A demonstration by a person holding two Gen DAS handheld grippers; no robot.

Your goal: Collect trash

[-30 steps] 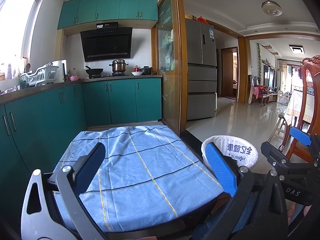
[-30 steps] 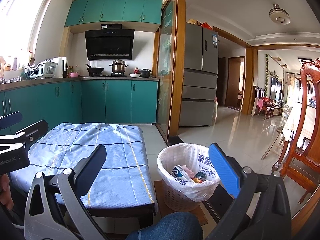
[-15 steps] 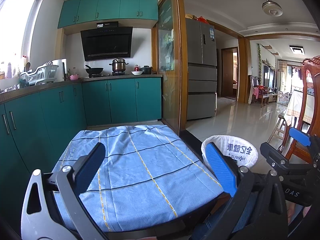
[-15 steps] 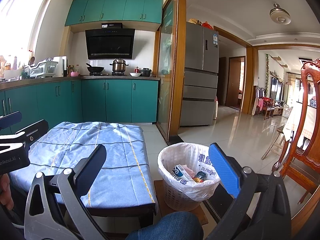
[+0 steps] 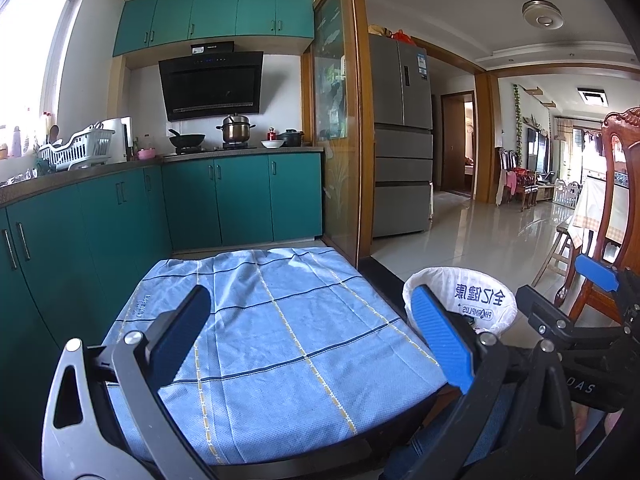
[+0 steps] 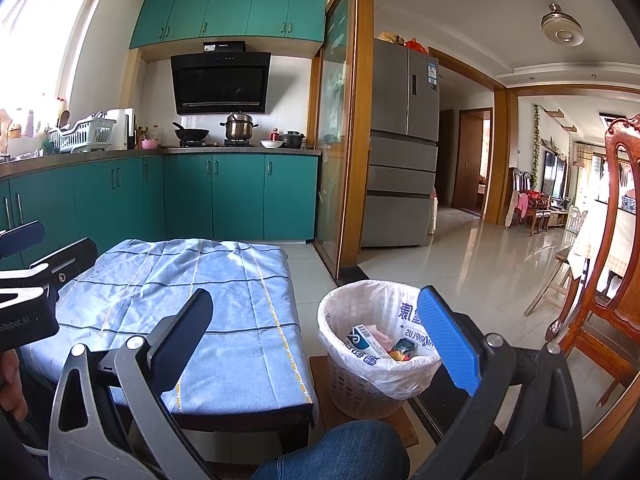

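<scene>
Teal cabinets (image 6: 216,196) line the kitchen below and above a black range hood (image 6: 221,82), with a steel pot (image 6: 239,128) on the stove. Daylight pours through a window (image 5: 24,52) at the left. A grey refrigerator (image 6: 404,140) stands past the wooden doorframe (image 6: 358,120); glossy white floor tiles (image 6: 480,256) run toward a carved wooden chair (image 6: 612,240).

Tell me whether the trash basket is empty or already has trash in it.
Not empty: the trash basket holds a small carton and crumpled wrappers inside its white liner.
</scene>
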